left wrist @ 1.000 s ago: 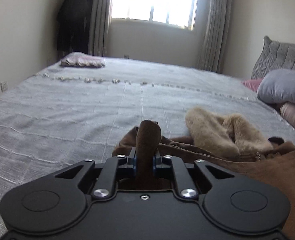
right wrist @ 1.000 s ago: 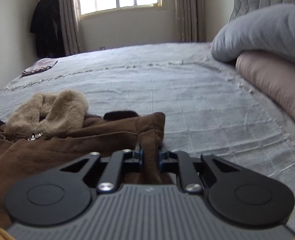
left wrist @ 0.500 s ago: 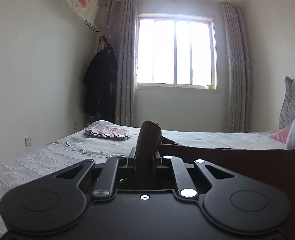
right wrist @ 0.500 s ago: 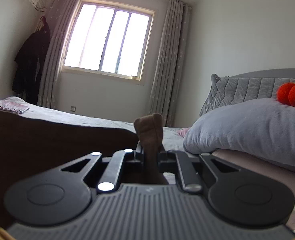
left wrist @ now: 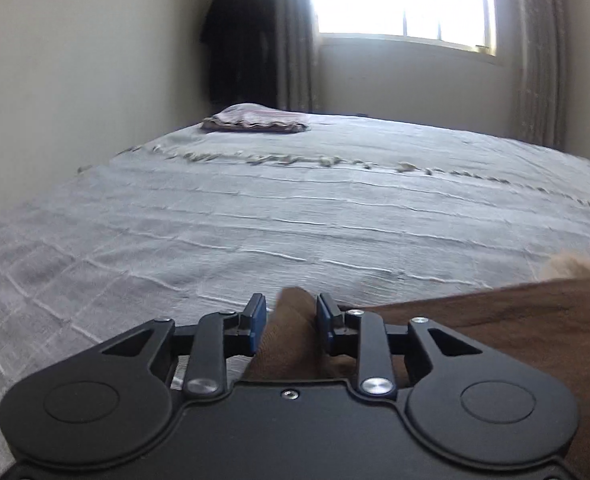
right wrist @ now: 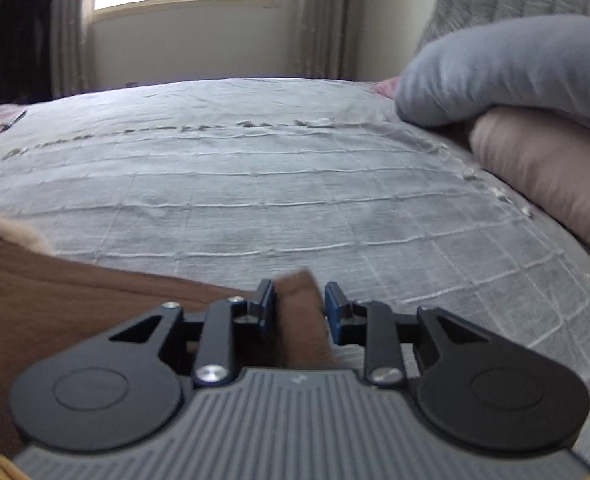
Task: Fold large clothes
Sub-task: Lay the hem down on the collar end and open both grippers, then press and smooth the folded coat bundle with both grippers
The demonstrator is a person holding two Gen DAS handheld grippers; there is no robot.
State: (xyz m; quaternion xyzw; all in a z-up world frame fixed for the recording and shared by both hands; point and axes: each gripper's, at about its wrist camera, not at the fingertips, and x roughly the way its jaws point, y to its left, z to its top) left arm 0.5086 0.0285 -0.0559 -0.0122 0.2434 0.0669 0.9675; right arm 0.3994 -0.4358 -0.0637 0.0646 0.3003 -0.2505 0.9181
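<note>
left gripper (left wrist: 287,314): parted, brown coat (left wrist: 495,320) fold between fingers, loose | right gripper (right wrist: 300,300): parted around coat fold | bed (right wrist: 255,184) beneath

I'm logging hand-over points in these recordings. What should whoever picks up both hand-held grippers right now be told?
Left hand-held gripper: jaws parted, a fold of the brown coat between the pads; whether they grip it is unclear.
Right hand-held gripper: the same, with another fold of the coat.
The coat stretches between the two grippers, low over the grey bedspread, its fur collar on the far side.
Done: the coat is spread between the two grippers.
Left: every fold.
</note>
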